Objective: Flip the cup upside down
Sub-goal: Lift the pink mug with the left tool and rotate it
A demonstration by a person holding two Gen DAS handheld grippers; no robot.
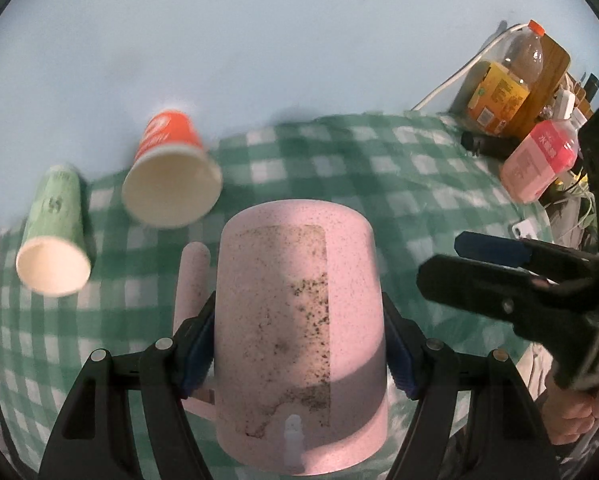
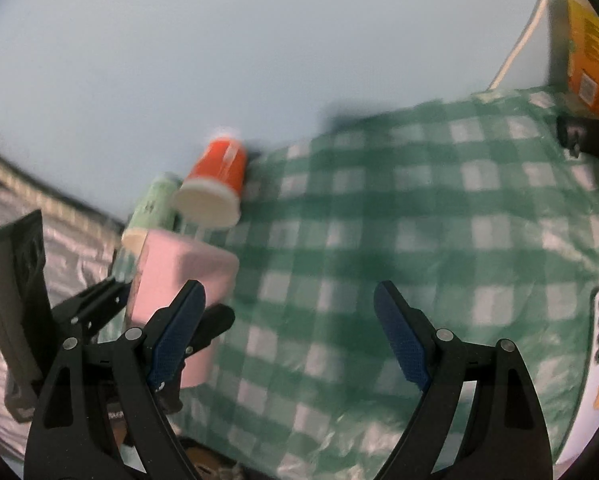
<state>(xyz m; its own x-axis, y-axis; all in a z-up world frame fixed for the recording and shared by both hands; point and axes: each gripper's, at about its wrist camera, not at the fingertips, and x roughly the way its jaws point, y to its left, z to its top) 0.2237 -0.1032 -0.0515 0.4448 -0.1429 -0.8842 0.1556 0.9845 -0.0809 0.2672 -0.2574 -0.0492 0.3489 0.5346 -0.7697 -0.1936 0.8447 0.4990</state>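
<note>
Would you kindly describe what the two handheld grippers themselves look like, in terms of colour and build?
Both look alike. The left gripper and the right gripper have matte black plastic frames with slotted cut-outs, silver round pivot pins, and two tapering fingers faced with dark blue textured pads. No cables show. A bare hand grips the right gripper's handle.

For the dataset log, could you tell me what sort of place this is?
Probably a home table: a green checked tablecloth, drink bottles at its edge, paper cups, and the pink cup in the left gripper.
</note>
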